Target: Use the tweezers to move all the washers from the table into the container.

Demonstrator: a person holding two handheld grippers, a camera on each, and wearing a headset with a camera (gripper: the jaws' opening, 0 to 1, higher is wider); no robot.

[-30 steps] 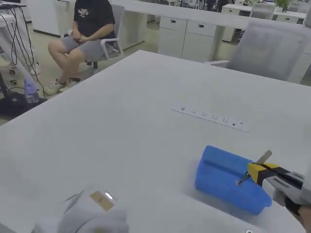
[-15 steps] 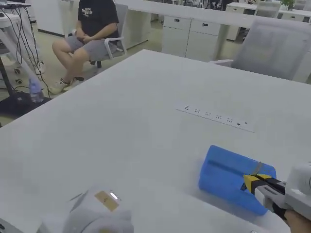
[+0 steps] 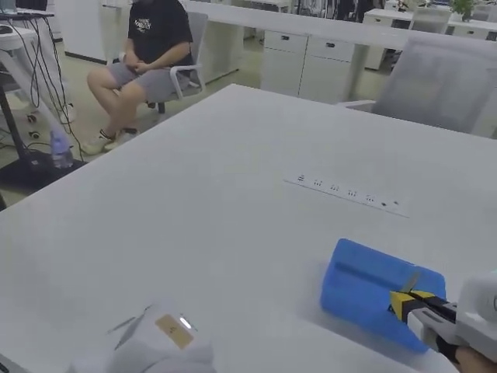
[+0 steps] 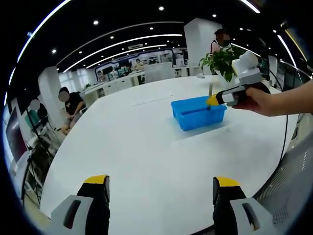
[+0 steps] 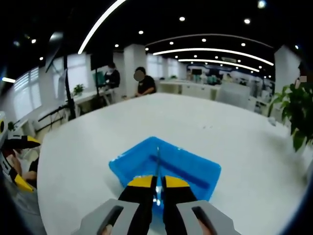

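**Tweezers held over the blue bin**

The wide white table (image 3: 233, 194) carries a blue rectangular plastic container (image 3: 365, 280). In the head view the right gripper (image 3: 405, 305) sits at the container's near edge, and little of the thin metal tweezers (image 3: 411, 280) can be made out. The right gripper view is clearer. Its jaws are pressed together on the tweezers, whose tips reach over the container's inside. The left gripper (image 4: 161, 183), well apart from the container, has its jaws spread wide. Its view catches a speck (image 4: 228, 130) on the table just beside the container, too small to identify.
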